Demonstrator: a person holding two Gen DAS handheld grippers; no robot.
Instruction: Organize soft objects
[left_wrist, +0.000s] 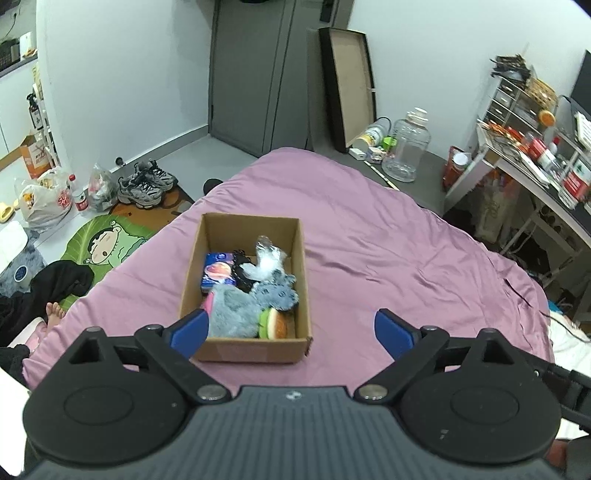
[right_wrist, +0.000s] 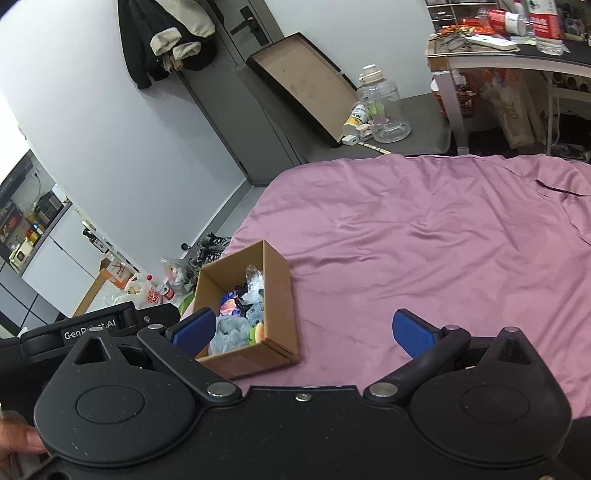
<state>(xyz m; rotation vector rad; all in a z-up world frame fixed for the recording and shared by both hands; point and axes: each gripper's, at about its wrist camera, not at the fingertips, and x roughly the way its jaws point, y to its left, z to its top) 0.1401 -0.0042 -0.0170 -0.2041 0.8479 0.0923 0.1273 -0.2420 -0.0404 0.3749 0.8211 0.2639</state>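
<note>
Holding five soft items: one box (left_wrist: 251, 347).

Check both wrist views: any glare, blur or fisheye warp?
Left wrist: sharp; sheen on the purple sheet; door edges bow; black corner top right. Right wrist: sharp on the box; horizon tilted; blown-out white at the left edge.

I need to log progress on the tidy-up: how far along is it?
It looks nearly or fully done. The cardboard box on the purple bedspread already holds the grey plush, burger toy, blue packet and clear plastic bag. Both the left tongs and the right tongs are open and empty. No loose soft objects show on the bed.
</note>
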